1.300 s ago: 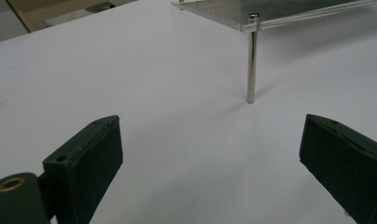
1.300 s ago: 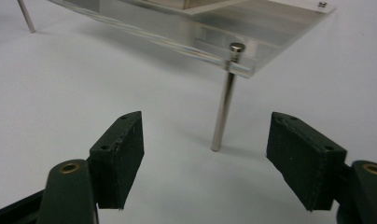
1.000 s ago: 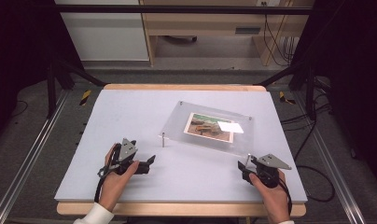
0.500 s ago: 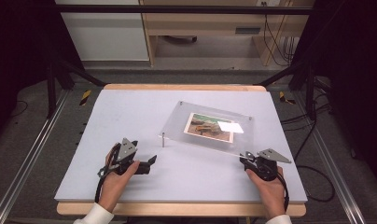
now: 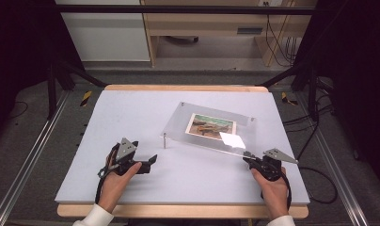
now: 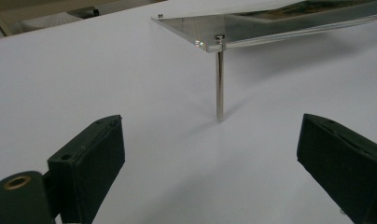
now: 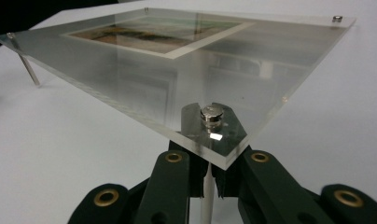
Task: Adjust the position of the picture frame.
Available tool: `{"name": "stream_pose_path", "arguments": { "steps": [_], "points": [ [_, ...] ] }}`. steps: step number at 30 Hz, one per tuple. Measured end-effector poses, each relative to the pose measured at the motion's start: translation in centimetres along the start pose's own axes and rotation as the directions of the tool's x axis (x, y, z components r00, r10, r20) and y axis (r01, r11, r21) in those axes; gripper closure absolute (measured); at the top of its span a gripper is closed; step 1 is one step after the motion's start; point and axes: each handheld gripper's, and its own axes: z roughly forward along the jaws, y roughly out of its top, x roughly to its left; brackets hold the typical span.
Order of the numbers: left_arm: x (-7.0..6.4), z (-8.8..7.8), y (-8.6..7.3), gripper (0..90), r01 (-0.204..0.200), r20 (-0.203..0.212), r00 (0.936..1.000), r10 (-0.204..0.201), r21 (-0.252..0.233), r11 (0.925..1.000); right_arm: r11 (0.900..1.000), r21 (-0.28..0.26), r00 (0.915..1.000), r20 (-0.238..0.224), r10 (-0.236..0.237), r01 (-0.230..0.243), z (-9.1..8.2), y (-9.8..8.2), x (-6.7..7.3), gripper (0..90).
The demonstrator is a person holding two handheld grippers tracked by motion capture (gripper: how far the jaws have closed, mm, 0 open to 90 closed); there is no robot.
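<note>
A clear panel (image 5: 211, 129) holding a photo (image 5: 211, 126) is seen on thin posts. The near-corner post (image 7: 206, 196) under it is clamped between the right gripper (image 5: 254, 161) jaws. The left gripper (image 6: 214, 154) is held wide apart, another post (image 6: 219, 84) just ahead.

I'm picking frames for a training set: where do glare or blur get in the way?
High view: a white glare patch on the acrylic panel, beside the photo. Right gripper view: reflections wash over the panel, far corners soft. Left gripper view: near jaws blurred, metal leg sharp.
</note>
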Motion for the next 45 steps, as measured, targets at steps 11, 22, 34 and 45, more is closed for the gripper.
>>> {"name": "stream_pose_path", "arguments": {
  "steps": [11, 22, 34, 45],
  "points": [
    [-0.1, 1.8, 1.8, 22.0, 0.01, 0.023, 0.9997, -0.01, -0.025, 0.9996, 0.998, -0.043, 0.9976, -0.045, 0.053, -0.055, -0.5, 1.3, -0.3, 84.5],
    [0.4, 6.6, 2.9, 50.9, 0.103, 0.074, 0.992, -0.102, -0.006, 0.9947, 0.998, -0.036, 0.997, -0.057, 0.052, -0.054, -0.5, 1.5, -0.5, 84.5],
    [0.2, 7.8, 3.7, 70.2, 0.115, 0.097, 0.9892, -0.11, -0.041, 0.9925, 0.998, -0.032, 0.9967, -0.057, 0.058, -0.06, -0.5, 1.5, -0.6, 84.4],
    [0.2, 7.9, 4.1, 83.2, 0.141, 0.107, 0.9848, -0.137, -0.027, 0.9897, 0.998, -0.03, 0.9974, -0.047, 0.055, -0.057, -0.4, 1.3, -0.5, 83.5]
  ]
}}
